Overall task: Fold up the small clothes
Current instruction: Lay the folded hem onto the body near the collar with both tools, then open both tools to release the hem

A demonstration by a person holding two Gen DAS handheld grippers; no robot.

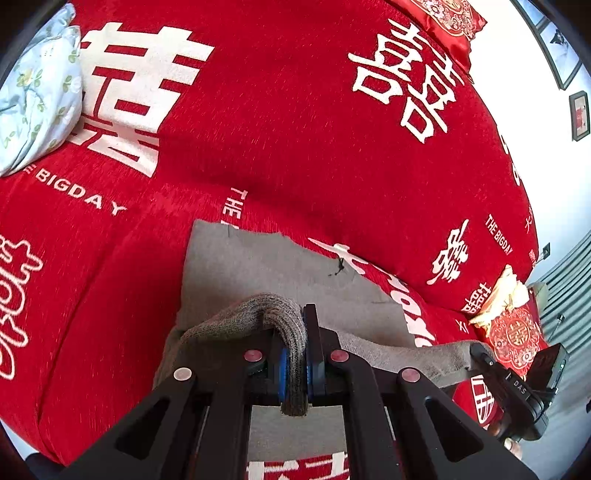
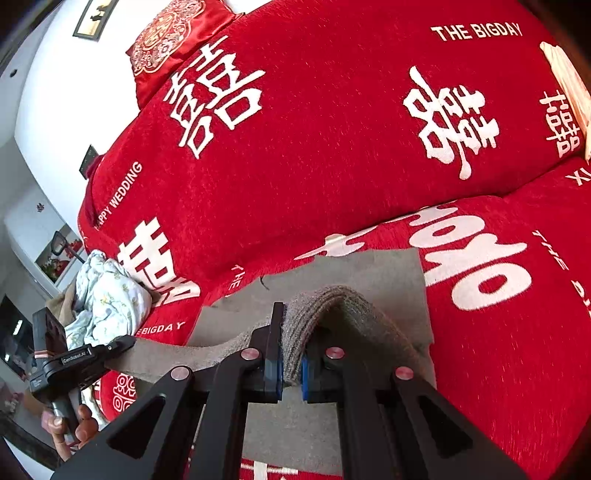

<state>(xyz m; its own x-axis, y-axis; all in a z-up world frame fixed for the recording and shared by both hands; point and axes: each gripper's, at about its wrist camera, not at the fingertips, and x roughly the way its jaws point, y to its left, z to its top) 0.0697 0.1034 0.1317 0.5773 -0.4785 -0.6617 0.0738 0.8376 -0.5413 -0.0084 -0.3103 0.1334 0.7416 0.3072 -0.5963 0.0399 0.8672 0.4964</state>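
Observation:
A small grey knit garment [image 1: 258, 266] lies on the red bedspread [image 1: 295, 129]. My left gripper [image 1: 295, 354] is shut on its ribbed near edge, pinched between the blue pads and lifted off the bed. My right gripper [image 2: 291, 354] is shut on the same grey garment [image 2: 369, 273] at another part of the ribbed edge, also lifted. The garment's far part lies flat beyond both grippers. The right gripper also shows at the lower right of the left wrist view [image 1: 517, 387], and the left gripper at the lower left of the right wrist view [image 2: 74, 365].
A light blue floral cloth [image 1: 40, 88] is bunched at the far left of the bed; it also shows in the right wrist view [image 2: 107, 295]. Red embroidered pillows [image 1: 450, 18] sit by the white wall. A cream cloth [image 1: 502, 295] lies at the right.

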